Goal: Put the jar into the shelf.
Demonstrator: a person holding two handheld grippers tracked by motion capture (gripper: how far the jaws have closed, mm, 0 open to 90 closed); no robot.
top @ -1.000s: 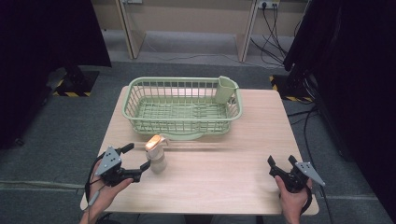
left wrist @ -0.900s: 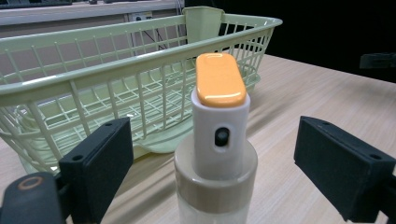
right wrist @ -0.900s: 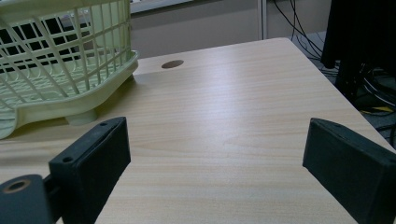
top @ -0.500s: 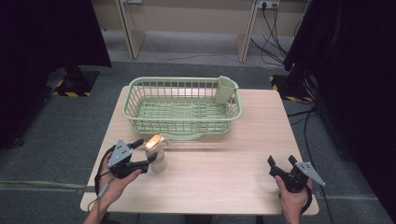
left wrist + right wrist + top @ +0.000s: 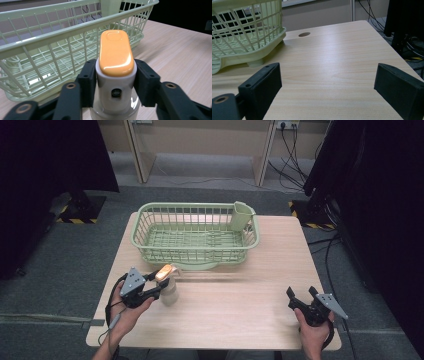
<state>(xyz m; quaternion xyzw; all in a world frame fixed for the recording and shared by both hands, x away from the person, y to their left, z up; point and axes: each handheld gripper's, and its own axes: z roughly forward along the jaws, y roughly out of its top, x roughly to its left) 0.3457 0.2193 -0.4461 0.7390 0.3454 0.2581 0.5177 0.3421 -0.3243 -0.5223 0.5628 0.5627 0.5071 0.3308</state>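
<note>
At the near left of the table [image 5: 240,320], the left gripper [image 5: 159,289] has been brought forward over the last second and is now closed around the neck of a white bottle [image 5: 113,100], just under its orange cap [image 5: 115,53]. The bottle stands upright, just in front of the green basket [image 5: 150,250]; a lift into it is judged likely. At the near right, the right gripper [image 5: 305,296] is held apart, jaws wide, grasping nothing.

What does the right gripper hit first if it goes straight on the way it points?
Probably nothing soon: the right gripper, jaws open, points along bare table toward its far edge. The green basket sits off to the side, though depth is hard to judge.
</note>
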